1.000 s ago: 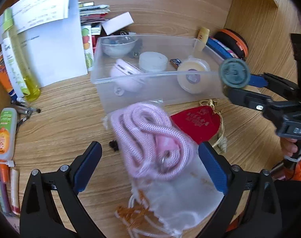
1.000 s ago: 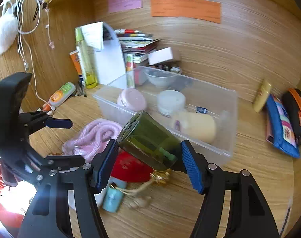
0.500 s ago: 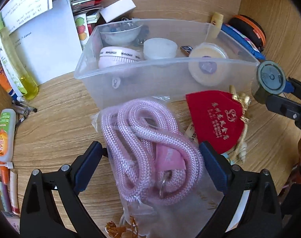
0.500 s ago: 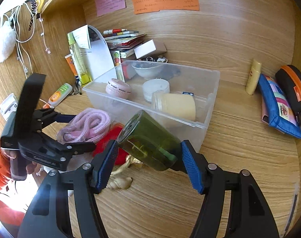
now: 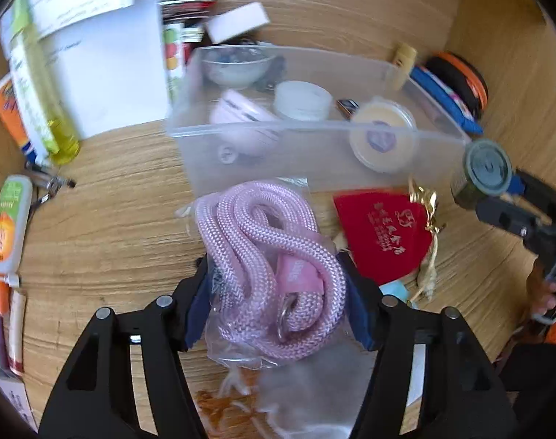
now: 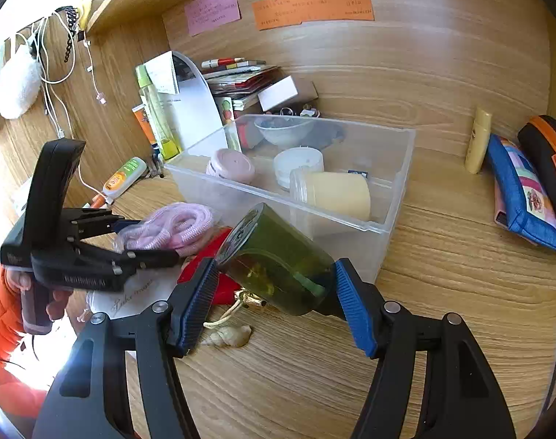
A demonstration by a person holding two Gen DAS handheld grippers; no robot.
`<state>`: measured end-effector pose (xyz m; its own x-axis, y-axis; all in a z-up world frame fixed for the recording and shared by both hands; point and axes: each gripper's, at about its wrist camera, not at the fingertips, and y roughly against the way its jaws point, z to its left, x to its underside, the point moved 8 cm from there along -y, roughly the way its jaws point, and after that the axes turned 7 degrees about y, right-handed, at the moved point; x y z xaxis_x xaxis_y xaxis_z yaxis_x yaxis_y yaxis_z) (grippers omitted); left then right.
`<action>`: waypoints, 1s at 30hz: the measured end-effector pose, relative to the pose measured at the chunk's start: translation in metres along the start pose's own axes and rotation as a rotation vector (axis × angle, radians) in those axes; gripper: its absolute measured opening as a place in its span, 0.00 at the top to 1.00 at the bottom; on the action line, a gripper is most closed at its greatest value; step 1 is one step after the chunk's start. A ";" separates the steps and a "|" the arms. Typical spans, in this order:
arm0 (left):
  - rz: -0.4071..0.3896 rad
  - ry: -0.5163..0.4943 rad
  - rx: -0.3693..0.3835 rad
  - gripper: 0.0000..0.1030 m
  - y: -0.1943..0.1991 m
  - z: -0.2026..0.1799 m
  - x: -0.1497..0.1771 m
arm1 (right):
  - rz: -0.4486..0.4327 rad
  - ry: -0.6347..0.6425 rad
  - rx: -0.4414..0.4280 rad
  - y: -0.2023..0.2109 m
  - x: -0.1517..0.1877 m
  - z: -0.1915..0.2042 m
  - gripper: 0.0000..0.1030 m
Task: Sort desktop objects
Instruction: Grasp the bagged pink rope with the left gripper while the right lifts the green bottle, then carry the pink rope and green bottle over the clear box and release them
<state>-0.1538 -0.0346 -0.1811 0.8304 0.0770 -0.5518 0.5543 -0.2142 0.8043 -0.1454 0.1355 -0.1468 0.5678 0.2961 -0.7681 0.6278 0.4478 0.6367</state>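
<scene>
Your right gripper (image 6: 274, 300) pinches the green jar (image 6: 278, 259), long axis tilted, just before the clear bin's (image 6: 387, 226) near wall; left gripper (image 5: 278, 303) clamps the bagged pink rope (image 5: 267, 256).

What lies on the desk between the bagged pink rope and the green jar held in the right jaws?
A red pouch with gold cord lies between the pink rope and green jar; the left wrist view shows it best.

Woven pink rope (image 5: 263, 256) in clear glossy plastic, translucent plastic bin (image 6: 395, 183), wood-grain desk (image 6: 442, 292), red velvety pouch (image 5: 384, 234)
</scene>
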 end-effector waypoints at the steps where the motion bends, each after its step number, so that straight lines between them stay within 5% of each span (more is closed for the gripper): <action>1: -0.006 0.017 0.010 0.40 0.003 0.004 -0.002 | -0.004 0.002 0.001 0.001 -0.001 0.000 0.40; 14: -0.183 0.084 0.044 0.40 0.065 0.026 -0.021 | -0.033 -0.031 0.005 0.008 -0.015 -0.003 0.40; 30: -0.300 0.028 0.096 0.40 0.102 0.013 -0.038 | -0.098 -0.037 0.033 0.025 -0.042 -0.009 0.40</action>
<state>-0.1290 -0.0723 -0.0810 0.6329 0.1772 -0.7537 0.7678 -0.2688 0.5816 -0.1579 0.1416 -0.0992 0.5218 0.2203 -0.8241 0.6984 0.4445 0.5610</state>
